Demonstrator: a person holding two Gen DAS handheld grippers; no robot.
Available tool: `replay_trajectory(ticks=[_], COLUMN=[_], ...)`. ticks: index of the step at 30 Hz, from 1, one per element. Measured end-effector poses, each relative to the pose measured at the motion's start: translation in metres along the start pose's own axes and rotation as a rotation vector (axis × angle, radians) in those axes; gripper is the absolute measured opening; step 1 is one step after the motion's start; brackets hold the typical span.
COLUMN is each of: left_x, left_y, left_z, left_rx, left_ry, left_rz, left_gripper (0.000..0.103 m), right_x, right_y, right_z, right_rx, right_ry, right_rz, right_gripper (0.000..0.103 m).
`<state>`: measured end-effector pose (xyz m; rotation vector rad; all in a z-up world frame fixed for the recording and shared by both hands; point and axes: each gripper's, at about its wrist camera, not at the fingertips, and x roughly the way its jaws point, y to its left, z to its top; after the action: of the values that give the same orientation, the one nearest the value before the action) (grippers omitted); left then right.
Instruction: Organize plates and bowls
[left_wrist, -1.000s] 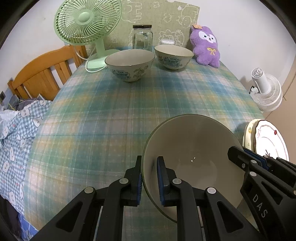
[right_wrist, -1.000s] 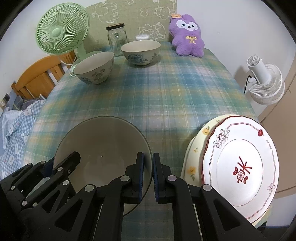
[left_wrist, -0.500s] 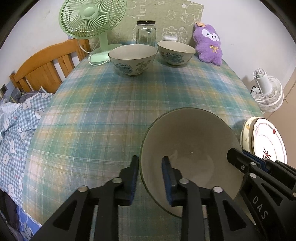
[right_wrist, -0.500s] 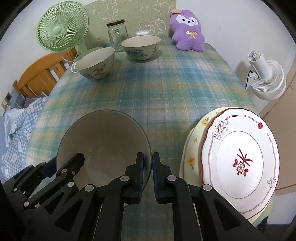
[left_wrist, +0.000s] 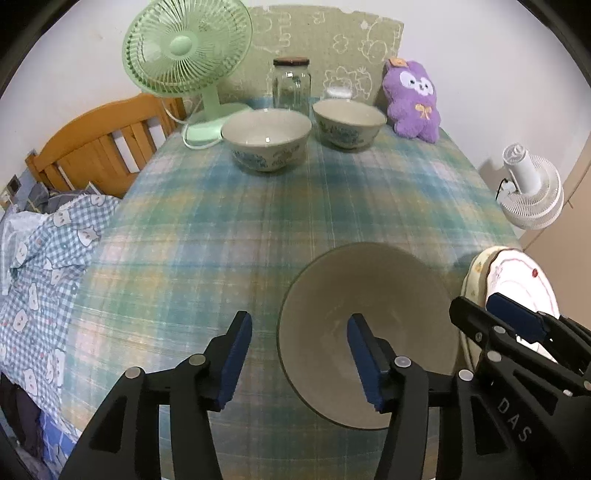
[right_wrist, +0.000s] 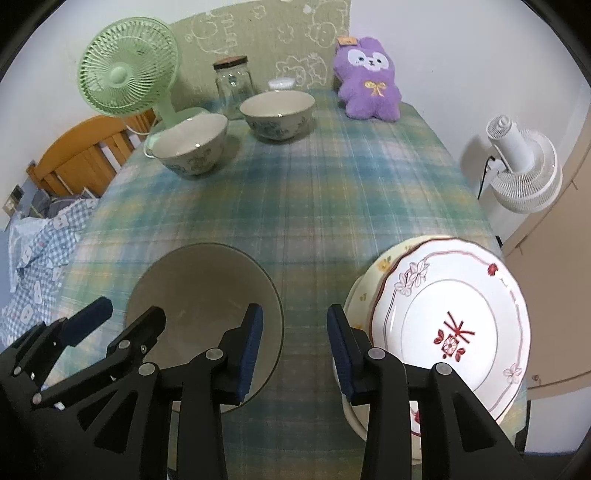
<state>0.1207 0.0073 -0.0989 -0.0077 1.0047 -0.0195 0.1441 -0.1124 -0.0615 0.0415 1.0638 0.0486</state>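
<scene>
Plaid-covered bench (left_wrist: 229, 236), bed on its left, white fan off its right edge. Big grey bowl (left_wrist: 369, 332) sits near the front edge, released. Left hand-held gripper (left_wrist: 299, 354): jaws opening, straddling the bowl's left rim, pads clear. Right hand-held gripper (right_wrist: 295, 350): jaws opening, straddling the right rim, nothing clamped.

Risks: inner pad catches the rim on withdrawal and tips the bowl; plate stack (right_wrist: 450, 325) overhangs the edge, a knock drops it.

Count: 3 bowls, at least 2 plates, 2 fans.
</scene>
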Motion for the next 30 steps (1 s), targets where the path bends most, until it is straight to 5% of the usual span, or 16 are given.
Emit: replay_trajectory(ticks=[14,30], left_x=[-0.060,-0.107], left_y=[0.003,0.009], left_z=[0.017,0.032], left_rx=[0.005,-0.031], left_ry=[-0.135,-0.240], left_rz=[0.053,0.079], left_gripper=[0.070,0.087], right_x=[-0.062,-0.114], right_y=[0.002,-0.009], right_z=[0.016,0.031], right_rx=[-0.031,-0.001], right_ry=[-0.116,-0.229], right_rz=[0.008,0.012], right_gripper=[0.046,0.076])
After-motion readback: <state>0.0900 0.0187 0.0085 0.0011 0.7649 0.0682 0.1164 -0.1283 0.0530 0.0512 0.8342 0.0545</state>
